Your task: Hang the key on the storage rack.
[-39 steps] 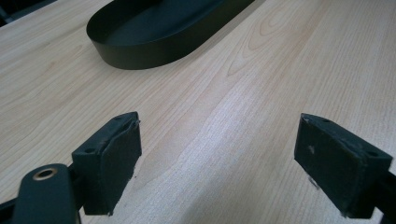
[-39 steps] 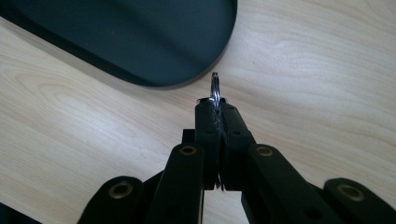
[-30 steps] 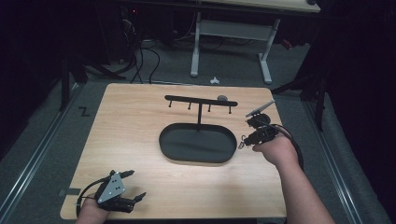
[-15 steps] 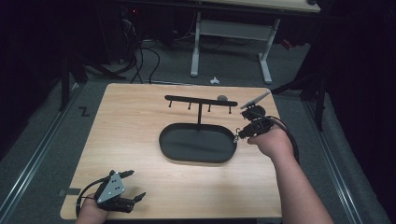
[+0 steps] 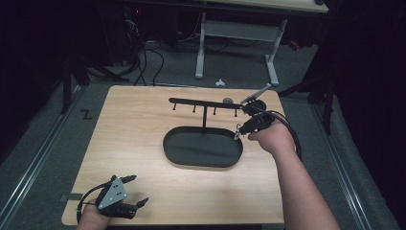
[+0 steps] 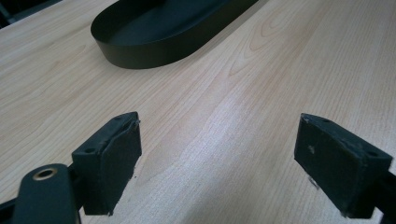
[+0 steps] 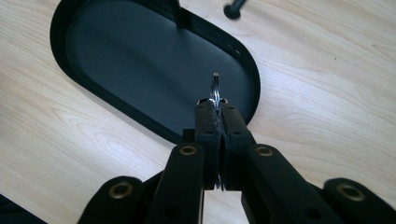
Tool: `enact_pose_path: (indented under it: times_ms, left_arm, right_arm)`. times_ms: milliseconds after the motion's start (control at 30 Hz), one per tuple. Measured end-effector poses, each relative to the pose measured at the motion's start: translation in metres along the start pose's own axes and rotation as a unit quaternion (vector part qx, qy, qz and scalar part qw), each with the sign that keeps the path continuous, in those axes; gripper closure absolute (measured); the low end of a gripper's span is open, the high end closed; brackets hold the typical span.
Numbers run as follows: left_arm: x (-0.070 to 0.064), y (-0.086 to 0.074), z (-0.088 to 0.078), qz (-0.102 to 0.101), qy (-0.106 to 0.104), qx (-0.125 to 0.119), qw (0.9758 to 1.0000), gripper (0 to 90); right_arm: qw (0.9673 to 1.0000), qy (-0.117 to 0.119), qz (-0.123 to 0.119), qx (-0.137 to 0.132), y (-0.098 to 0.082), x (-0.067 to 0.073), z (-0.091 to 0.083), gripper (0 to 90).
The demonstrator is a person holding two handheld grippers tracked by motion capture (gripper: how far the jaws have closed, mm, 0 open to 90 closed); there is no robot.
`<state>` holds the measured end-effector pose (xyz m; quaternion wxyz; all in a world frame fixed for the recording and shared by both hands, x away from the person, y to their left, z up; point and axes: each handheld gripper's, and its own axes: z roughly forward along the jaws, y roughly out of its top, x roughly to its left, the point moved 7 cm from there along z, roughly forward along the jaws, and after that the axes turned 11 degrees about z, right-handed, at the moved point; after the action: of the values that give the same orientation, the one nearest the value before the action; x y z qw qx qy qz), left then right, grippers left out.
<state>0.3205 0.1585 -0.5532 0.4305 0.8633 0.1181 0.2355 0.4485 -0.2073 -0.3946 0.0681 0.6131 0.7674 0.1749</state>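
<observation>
Nearest, the left hand-held gripper rests on the counter, jaws spread wide and empty. Farther off, the right hand-held gripper pinches a thin metal ring above the black oval tray, beside the hook rack.

high view: fixed, above near edge of desk, looks fwd + down, far off, whole top seen
left tool view: low over desk, close, faces oval tray
right tool view: above tray, looks down, close
shared: tray + desk wood in all 3
</observation>
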Motion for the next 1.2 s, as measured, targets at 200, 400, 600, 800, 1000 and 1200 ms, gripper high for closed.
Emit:
enact_pose_path:
  times_ms: [200, 400, 600, 800, 1000, 1200]
  left_arm:
    - [0.000, 0.000, 0.000, -0.001, -0.001, 0.000, 1.0000, 15.3]
    - [0.000, 0.000, 0.000, 0.000, -0.001, 0.001, 1.0000, 15.3]
    - [0.000, -0.001, -0.001, -0.001, 0.000, 0.001, 1.0000, 15.3]
    - [0.000, -0.001, -0.001, -0.002, 0.000, 0.000, 1.0000, 15.3]
    - [0.000, -0.001, -0.001, -0.002, 0.000, 0.001, 1.0000, 15.3]
    - [0.000, -0.001, -0.001, -0.002, 0.000, 0.001, 1.0000, 15.3]
  right_arm:
    - [1.0000, 0.000, 0.000, -0.003, 0.008, 0.005, -0.001, 88.0]
    - [0.9999, 0.004, 0.000, -0.010, 0.017, 0.006, -0.003, 88.0]
    - [0.9997, 0.012, 0.002, -0.021, 0.024, 0.009, -0.004, 88.0]
    - [0.9997, 0.012, 0.004, -0.019, 0.028, 0.008, -0.003, 88.0]
    - [0.9997, 0.010, 0.009, -0.019, 0.030, 0.004, -0.002, 88.0]
    - [0.9997, 0.008, 0.012, -0.021, 0.032, -0.002, -0.002, 88.0]
